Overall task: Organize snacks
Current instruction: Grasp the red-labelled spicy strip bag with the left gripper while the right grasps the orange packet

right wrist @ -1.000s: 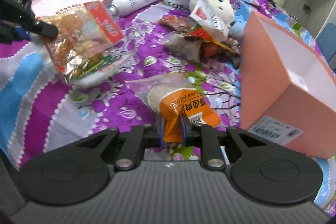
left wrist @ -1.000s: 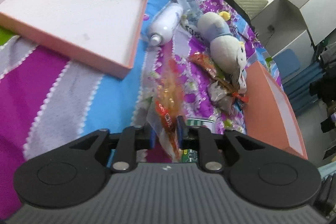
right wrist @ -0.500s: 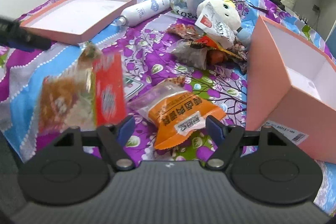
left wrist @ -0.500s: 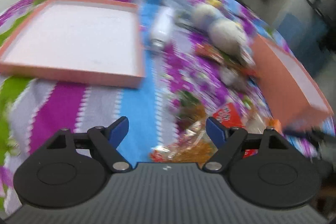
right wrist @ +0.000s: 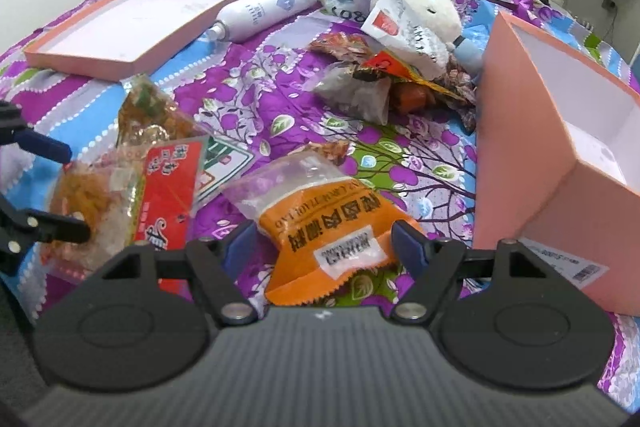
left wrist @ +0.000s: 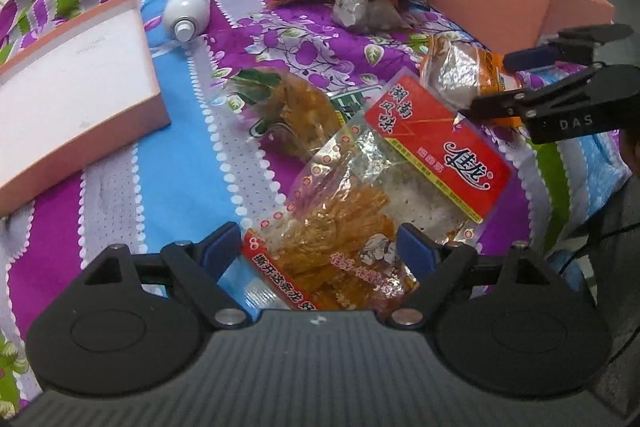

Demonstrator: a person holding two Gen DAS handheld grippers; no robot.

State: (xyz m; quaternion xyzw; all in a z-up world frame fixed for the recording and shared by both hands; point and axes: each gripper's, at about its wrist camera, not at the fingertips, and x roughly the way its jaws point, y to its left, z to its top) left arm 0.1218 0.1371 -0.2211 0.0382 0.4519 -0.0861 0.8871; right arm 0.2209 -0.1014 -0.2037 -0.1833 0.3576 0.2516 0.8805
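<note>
A clear snack bag with a red label [left wrist: 400,163] lies on the flowered bedspread, partly over a green-printed snack bag [left wrist: 288,103]. My left gripper [left wrist: 318,243] hovers over its near end; the jaws are opening and the pads stand clear of the bag on both sides. An orange snack bag [right wrist: 320,223] lies flat between the fingers of my right gripper [right wrist: 324,239], which is open and not pressing on it. The right wrist view shows the left gripper [right wrist: 70,191] at the left edge beside the red-label bag [right wrist: 160,179].
A deep pink box [right wrist: 532,163] stands open at the right, its shallow pink lid [right wrist: 120,27] at the far left. Between them lie a white bottle [right wrist: 268,11], a plush toy [right wrist: 416,15] and a heap of snack wrappers [right wrist: 372,83].
Both grippers have opened and let go. The red-label bag fell from the left gripper onto the bedspread, and the left gripper rolled and dropped over it. The orange bag lies released.
</note>
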